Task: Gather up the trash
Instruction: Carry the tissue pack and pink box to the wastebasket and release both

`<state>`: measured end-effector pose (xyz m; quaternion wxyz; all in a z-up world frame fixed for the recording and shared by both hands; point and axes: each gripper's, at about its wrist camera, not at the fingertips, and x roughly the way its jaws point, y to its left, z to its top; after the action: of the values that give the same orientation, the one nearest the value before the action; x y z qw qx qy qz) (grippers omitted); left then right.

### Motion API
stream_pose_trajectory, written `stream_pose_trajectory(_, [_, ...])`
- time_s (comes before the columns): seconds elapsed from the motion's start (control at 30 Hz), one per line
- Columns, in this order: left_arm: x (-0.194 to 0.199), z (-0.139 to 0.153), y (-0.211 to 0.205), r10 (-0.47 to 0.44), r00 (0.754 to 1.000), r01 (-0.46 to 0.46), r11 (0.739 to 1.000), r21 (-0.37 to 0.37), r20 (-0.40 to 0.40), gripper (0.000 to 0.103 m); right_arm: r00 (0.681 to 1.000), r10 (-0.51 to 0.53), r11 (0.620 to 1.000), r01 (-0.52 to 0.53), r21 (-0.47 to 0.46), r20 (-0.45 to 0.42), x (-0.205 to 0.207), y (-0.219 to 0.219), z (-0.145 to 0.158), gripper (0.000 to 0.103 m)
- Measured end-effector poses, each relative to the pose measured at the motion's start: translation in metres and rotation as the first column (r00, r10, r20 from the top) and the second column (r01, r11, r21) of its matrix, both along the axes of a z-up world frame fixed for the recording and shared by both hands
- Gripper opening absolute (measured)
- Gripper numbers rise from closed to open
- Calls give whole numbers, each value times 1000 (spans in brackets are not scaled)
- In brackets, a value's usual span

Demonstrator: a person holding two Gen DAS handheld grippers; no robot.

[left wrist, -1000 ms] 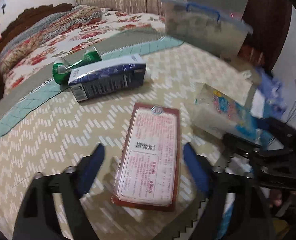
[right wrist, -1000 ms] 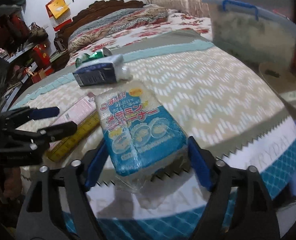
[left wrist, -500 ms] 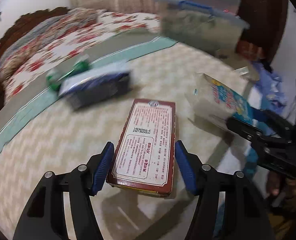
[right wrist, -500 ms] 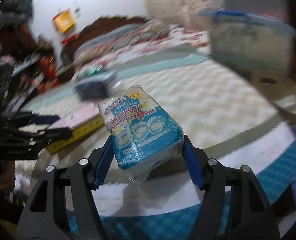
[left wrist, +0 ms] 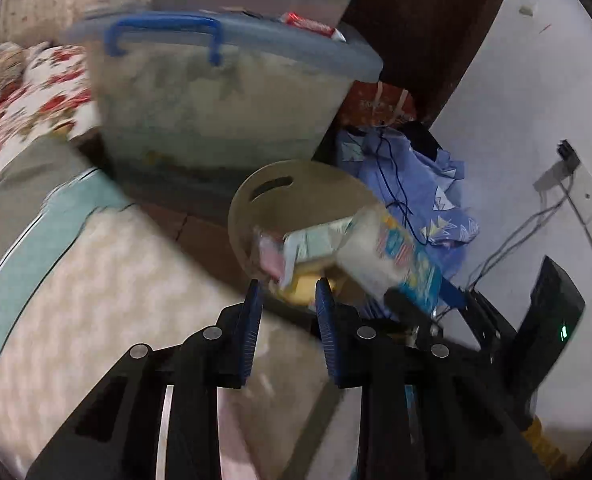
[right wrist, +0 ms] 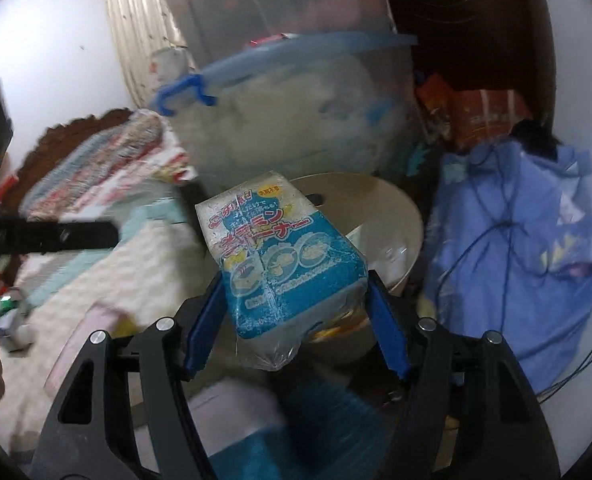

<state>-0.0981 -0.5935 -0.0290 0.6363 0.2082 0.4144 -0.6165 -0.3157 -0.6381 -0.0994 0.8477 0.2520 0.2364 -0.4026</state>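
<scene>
Bedroom: a bed with a cream zigzag cover [left wrist: 108, 288] fills the near left, and a beige round bin [left wrist: 296, 196] stands on the floor just past its edge. Behind the bin sits a translucent storage box with a blue handle [left wrist: 232, 92]; crumpled blue cloth [right wrist: 511, 248] lies to the right.

Right gripper [right wrist: 296, 308]: blue pads press both sides of a plastic-wrapped sponge pack [right wrist: 280, 252]. The pack is blue on its lower half, white above, with red and blue printed characters and a crimped clear seam hanging at the near end. It is held above the near rim of the bin.

Left gripper [left wrist: 288, 296]: jaws narrow and closing, nothing between them, tips over the bin's near edge. Inside the bin, blurred: a pale green-white carton [left wrist: 315, 244] and something pink.
</scene>
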Motion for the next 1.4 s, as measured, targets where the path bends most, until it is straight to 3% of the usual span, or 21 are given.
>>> stream_pose_trajectory(0.1, [6,-9,-17,14,999,-13,1000,28,-32,28,1000,12,1000,-12,28,13,5,-14,-8,69])
stream_pose_trajectory(0.13, [8,-10,-13,29,999,-28,999,43,-23,44,1000,15,1000,-16,26,20,1,-17,-8,69])
stream_pose_trajectory(0.2, [9,-11,1,98,988,-110,989,99,117,71,999,22,1000,-22,6,26,2,-17,-9,69])
stream_pose_trajectory(0.23, [8,-9,17,137,969,-161,981,106,204,76,999,26,1000,-26,-1,30,2,-19,-11,69])
stream_pose_trajectory(0.27, [7,-8,31,150,961,-176,979,99,234,81,999,30,1000,-30,-10,37,0,-17,-11,69])
stream_pose_trajectory(0.3, [2,-9,53,164,943,-199,975,94,288,95,999,30,999,-30,-17,35,1,-16,-12,69])
stream_pose_trajectory(0.4, [-11,-28,90,175,895,-250,959,137,410,94,999,42,998,-43,-52,-15,8,-13,-16,70])
stream_pose_trajectory(0.47, [-19,-47,101,133,909,-228,952,205,394,95,998,49,997,-52,-59,-46,13,-14,-21,70])
stream_pose_trajectory(0.5, [-24,-49,109,135,924,-204,966,161,359,95,997,54,997,-57,-53,-59,16,-17,-23,71])
stream_pose_trajectory(0.53, [-30,-53,109,105,934,-172,970,173,342,85,996,56,997,-59,-47,-69,18,-18,-25,71])
stream_pose_trajectory(0.57, [-33,-57,105,63,954,-123,974,192,292,64,995,59,997,-63,-44,-83,21,-20,-26,71])
stream_pose_trajectory(0.6, [-32,-62,99,43,967,-103,967,234,250,24,994,60,997,-64,-43,-93,22,-22,-27,71])
stream_pose_trajectory(0.63, [-29,-61,95,45,972,-101,967,234,231,22,993,62,997,-66,-40,-104,24,-24,-29,72])
stream_pose_trajectory(0.83, [-9,-40,25,-6,997,-6,988,155,78,22,994,50,999,-51,-3,-100,21,-39,-34,80])
stream_pose_trajectory(0.9, [-10,-32,-6,-45,995,34,991,131,87,23,997,25,1000,-26,-16,-80,15,-37,-31,84])
stream_pose_trajectory(0.97, [-12,-32,-33,-53,993,39,990,136,101,41,998,-2,999,0,-33,-68,9,-35,-27,84])
stream_pose_trajectory(1.0, [-12,-31,-39,-38,992,20,990,142,124,71,998,-15,999,13,-40,-58,5,-34,-25,84])
stream_pose_trajectory(1.03, [-12,-31,-46,-3,985,-20,991,136,171,78,999,-36,998,35,-48,-38,-1,-31,-22,84])
stream_pose_trajectory(1.07, [-14,-30,-48,14,979,-39,992,121,202,78,998,-49,998,48,-51,-24,-6,-30,-19,84])
stream_pose_trajectory(1.23, [-4,-16,-17,59,984,-74,993,86,171,78,992,-96,994,99,-43,76,-28,-13,-6,84])
stream_pose_trajectory(1.4, [20,-7,66,143,977,-155,986,64,160,78,987,1,999,5,-40,159,-16,12,12,82])
